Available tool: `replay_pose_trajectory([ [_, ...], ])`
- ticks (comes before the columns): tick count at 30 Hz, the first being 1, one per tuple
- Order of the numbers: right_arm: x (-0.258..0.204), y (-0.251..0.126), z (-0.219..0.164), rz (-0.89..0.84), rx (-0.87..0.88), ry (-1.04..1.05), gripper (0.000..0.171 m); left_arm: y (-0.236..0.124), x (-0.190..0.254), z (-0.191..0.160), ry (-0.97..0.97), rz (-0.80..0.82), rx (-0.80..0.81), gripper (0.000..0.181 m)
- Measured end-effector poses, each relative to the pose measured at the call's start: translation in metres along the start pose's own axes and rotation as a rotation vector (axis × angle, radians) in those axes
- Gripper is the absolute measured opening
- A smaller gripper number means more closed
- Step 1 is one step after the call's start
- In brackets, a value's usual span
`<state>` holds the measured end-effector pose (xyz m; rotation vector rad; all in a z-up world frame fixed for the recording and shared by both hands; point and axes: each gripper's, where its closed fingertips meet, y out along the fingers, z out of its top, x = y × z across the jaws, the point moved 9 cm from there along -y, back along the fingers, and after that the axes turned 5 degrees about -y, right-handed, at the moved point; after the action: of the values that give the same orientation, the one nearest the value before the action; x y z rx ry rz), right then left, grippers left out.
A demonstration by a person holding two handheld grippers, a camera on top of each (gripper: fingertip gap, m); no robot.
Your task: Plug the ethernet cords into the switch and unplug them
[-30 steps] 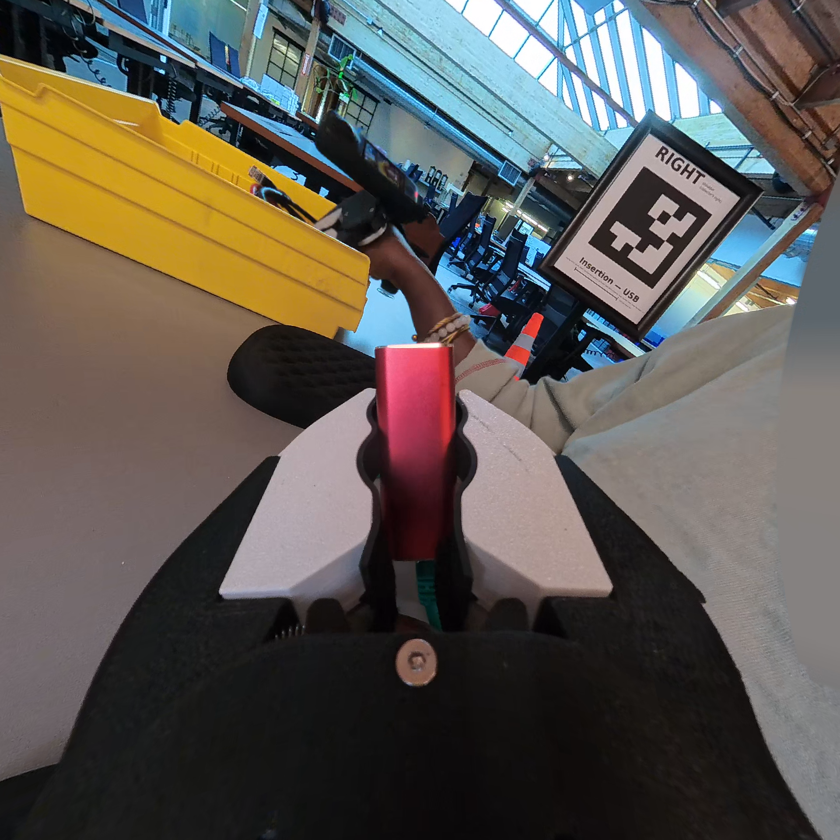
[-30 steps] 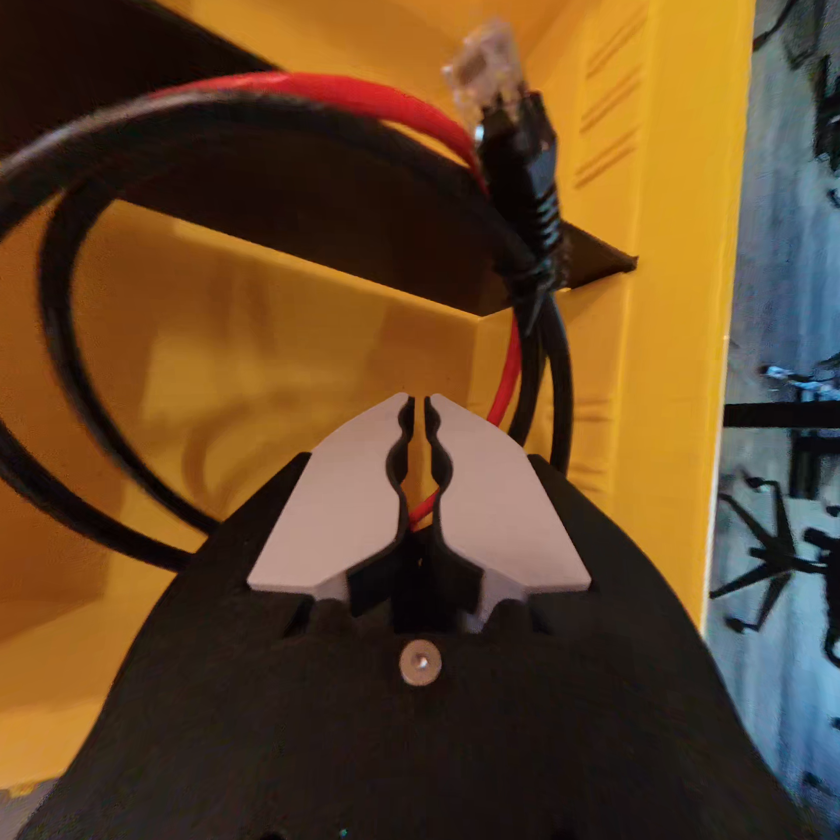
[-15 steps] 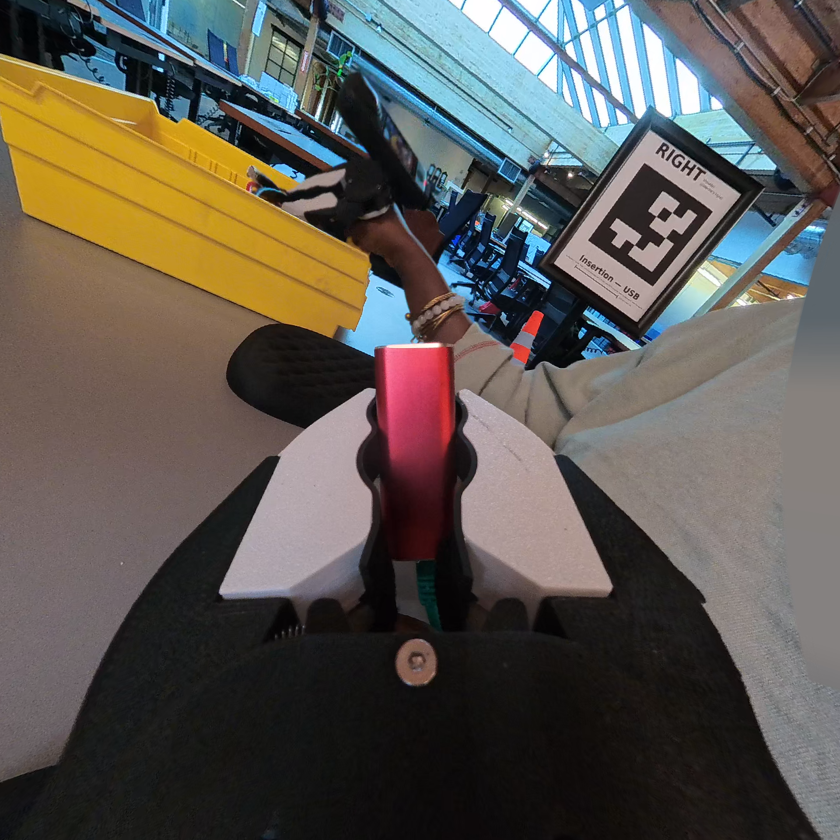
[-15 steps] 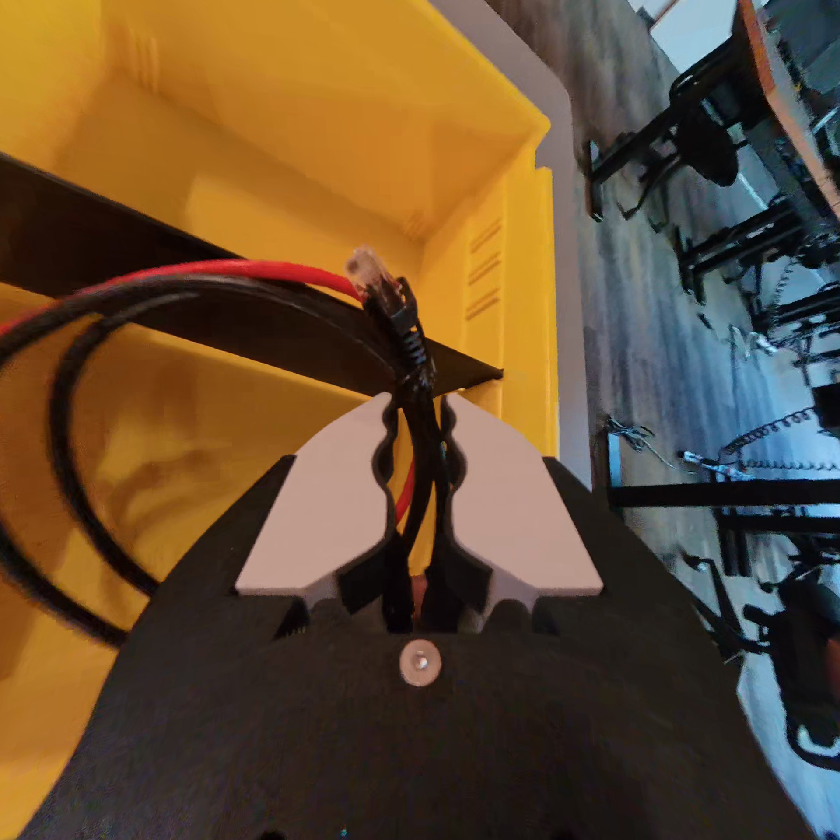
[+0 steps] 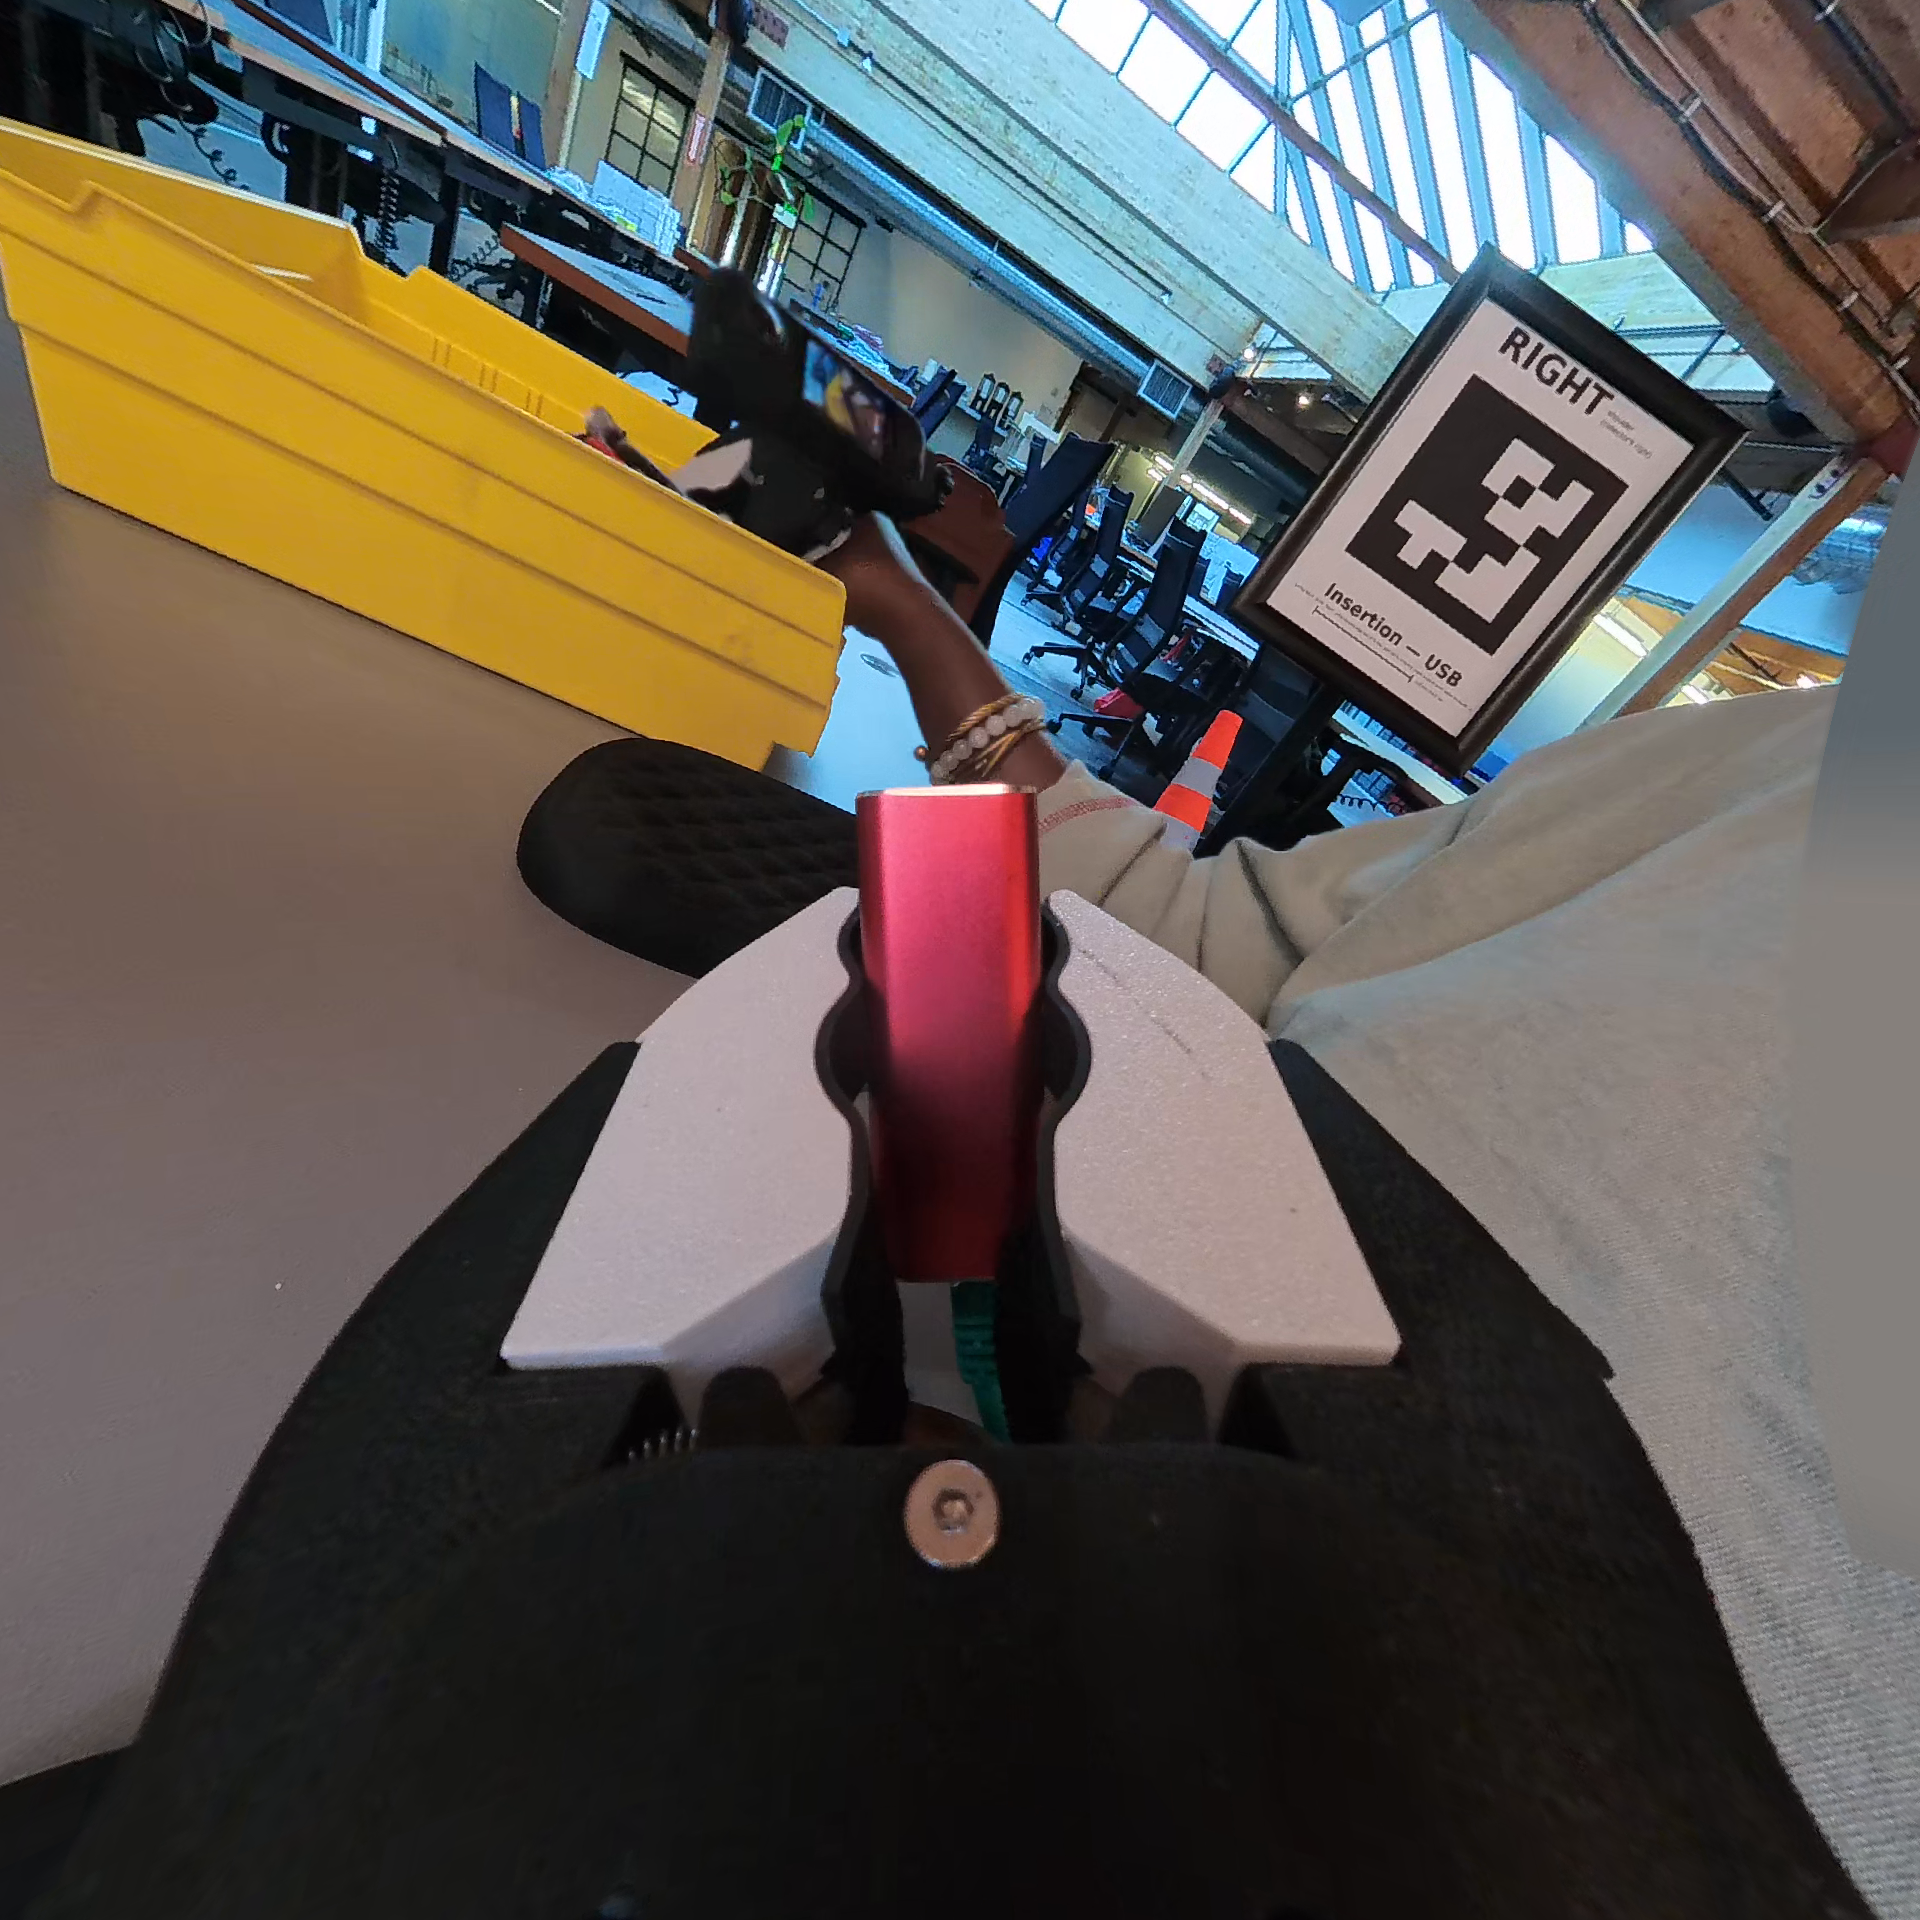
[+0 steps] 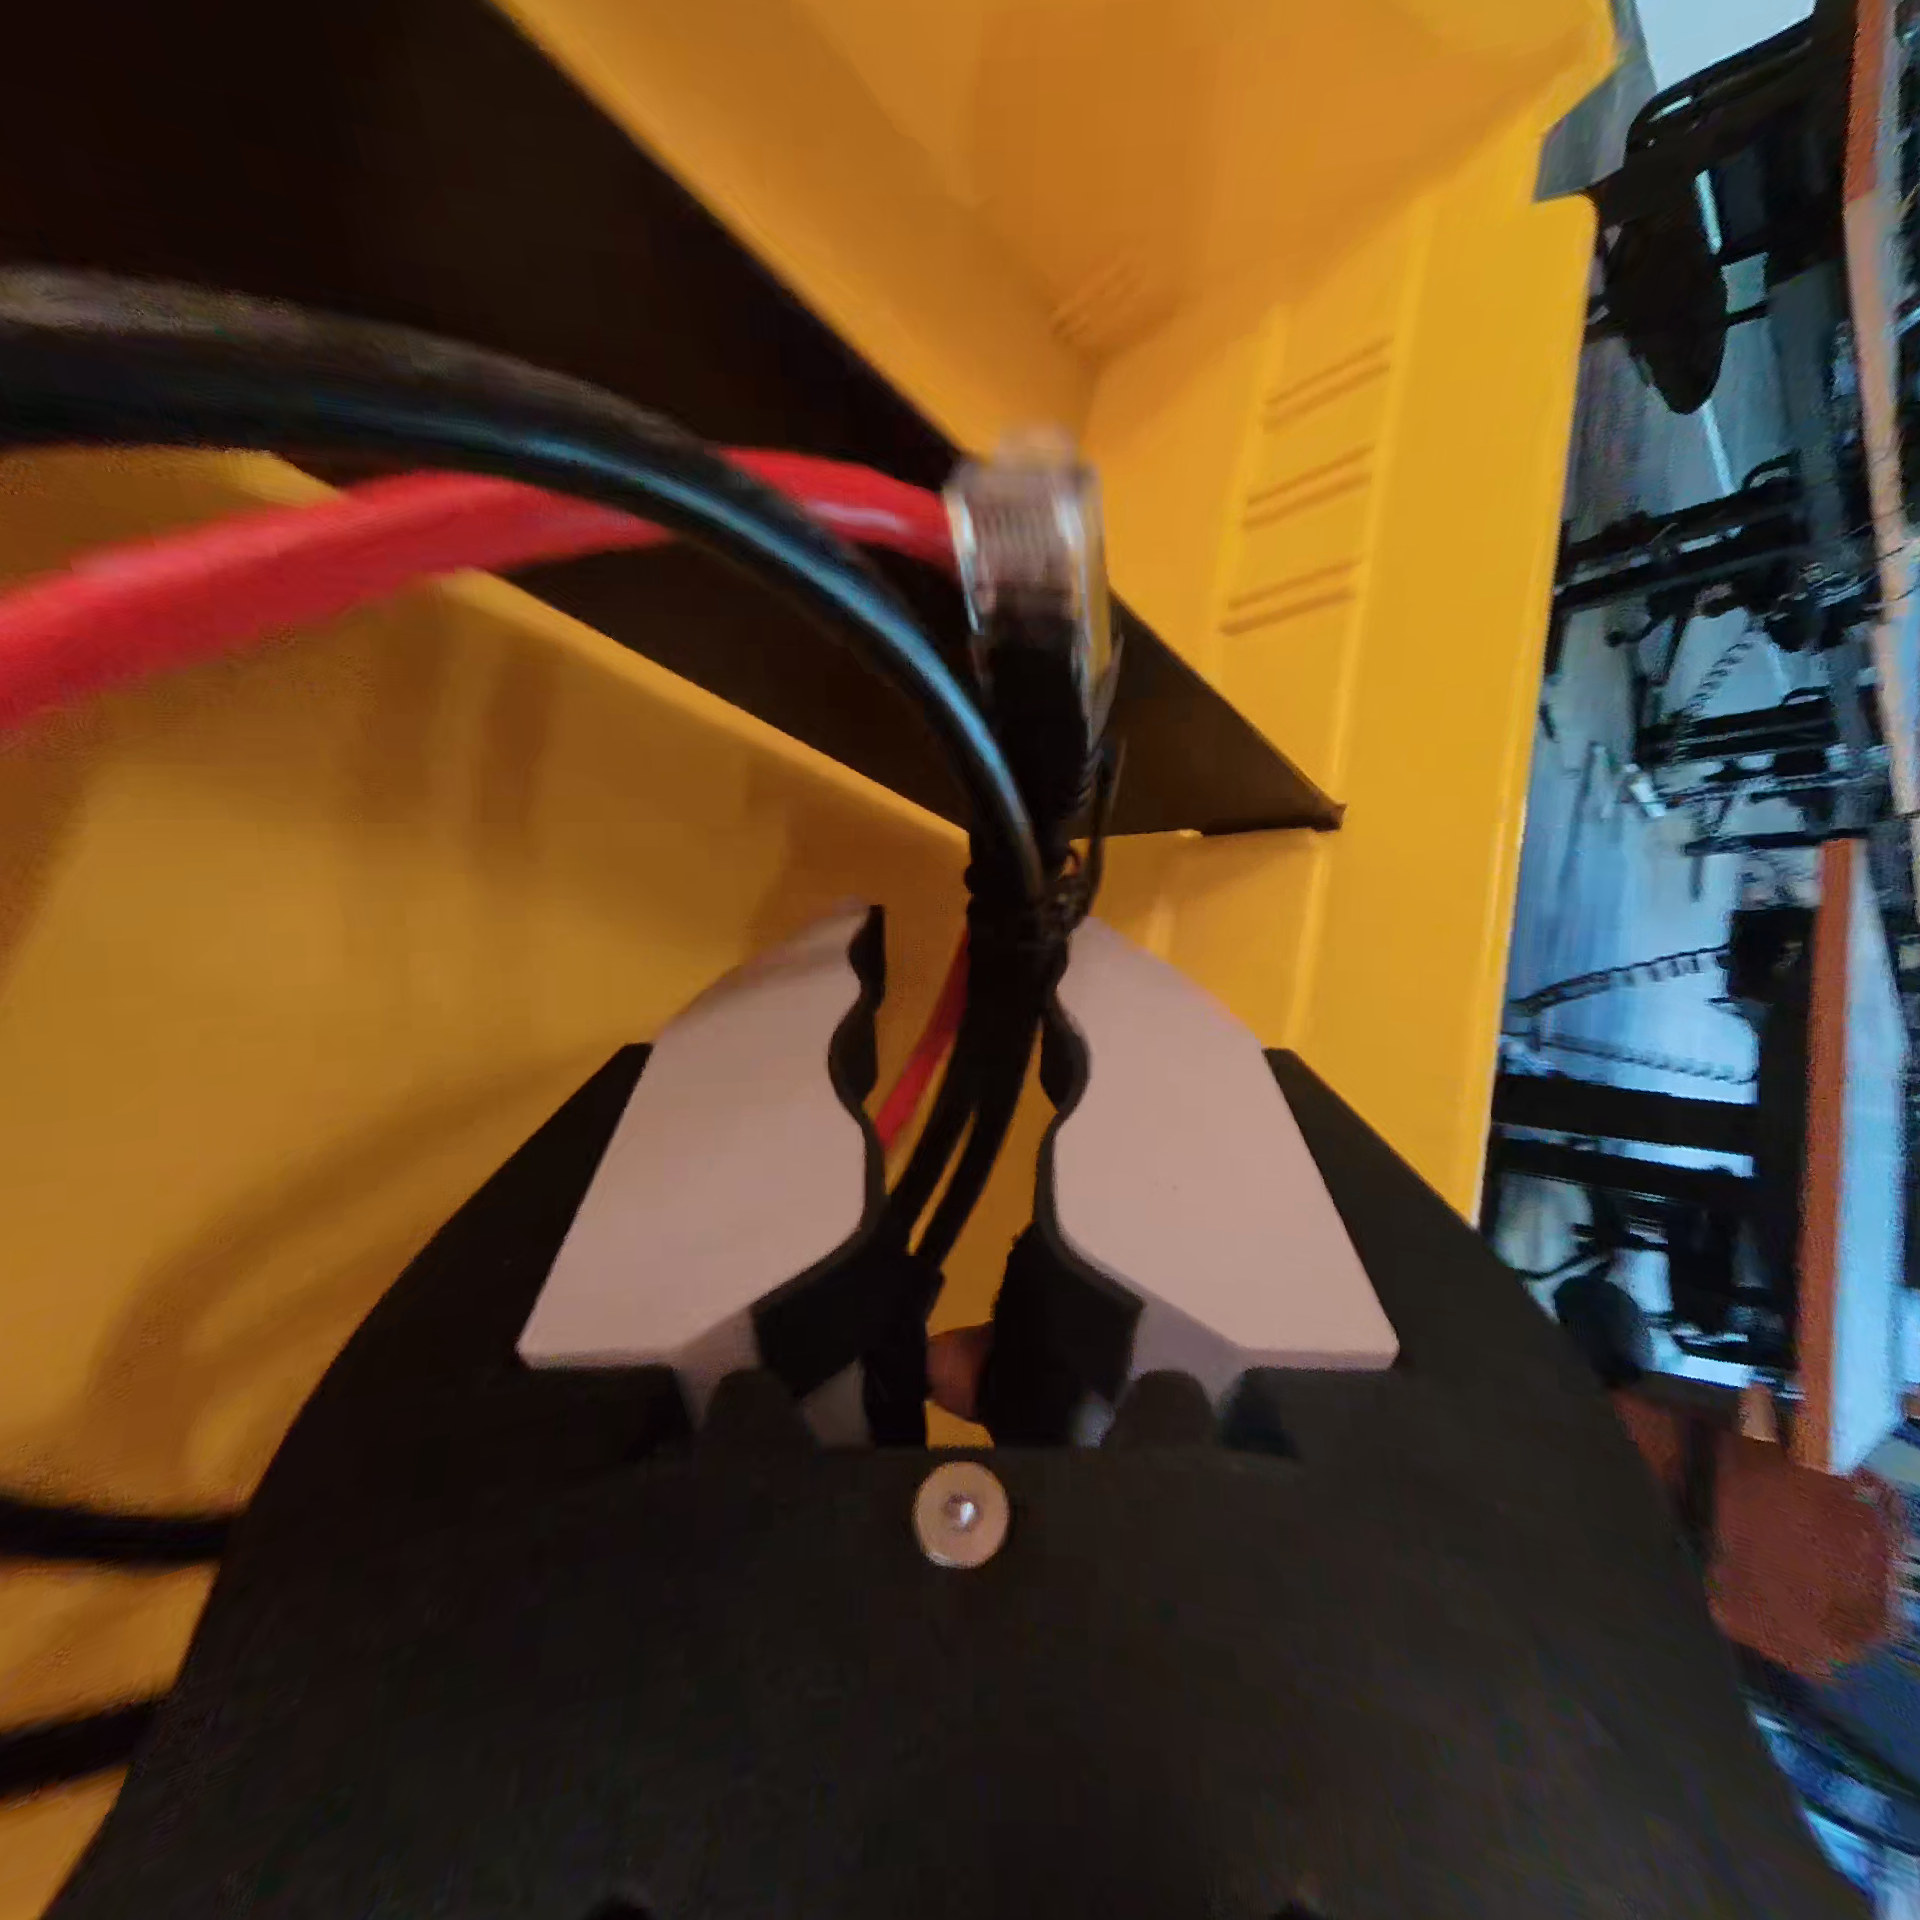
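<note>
Daylight from the far skylights (image 5: pixel 1351 156) fills the left wrist view, sharp throughout but bowed at its edges. The right wrist view is dimmer and motion-blurred, the clear plug (image 6: pixel 1029 540) and red cord (image 6: pixel 312 592) smeared.

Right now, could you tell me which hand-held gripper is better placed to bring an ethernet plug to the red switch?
The right hand-held gripper: the black ethernet cord already runs between its fingers, its clear plug pointing forward over the yellow bin. The left hand-held gripper is occupied, clamped on the red switch.
</note>
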<state>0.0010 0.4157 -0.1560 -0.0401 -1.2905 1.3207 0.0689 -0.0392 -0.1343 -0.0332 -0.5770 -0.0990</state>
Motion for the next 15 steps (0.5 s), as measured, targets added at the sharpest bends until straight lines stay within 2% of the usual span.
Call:
replay_pose_trajectory([
  [6,0.012,-0.034,-0.004,0.003,0.046,0.152,0.046,0.0,0.0,0.0,0.001,0.001,0.002,0.028],
  [9,0.011,-0.064,0.004,-0.013,0.168,0.231,0.048,0.0,0.0,0.0,0.004,0.002,0.002,0.028],
  [12,-0.003,-0.106,0.023,0.076,0.456,0.32,0.047,0.0,0.0,0.0,0.003,-0.001,0.005,0.028],
  [15,-0.033,-0.159,0.053,0.399,0.915,0.35,0.052,0.0,0.001,0.0,0.007,-0.001,0.004,0.028],
])
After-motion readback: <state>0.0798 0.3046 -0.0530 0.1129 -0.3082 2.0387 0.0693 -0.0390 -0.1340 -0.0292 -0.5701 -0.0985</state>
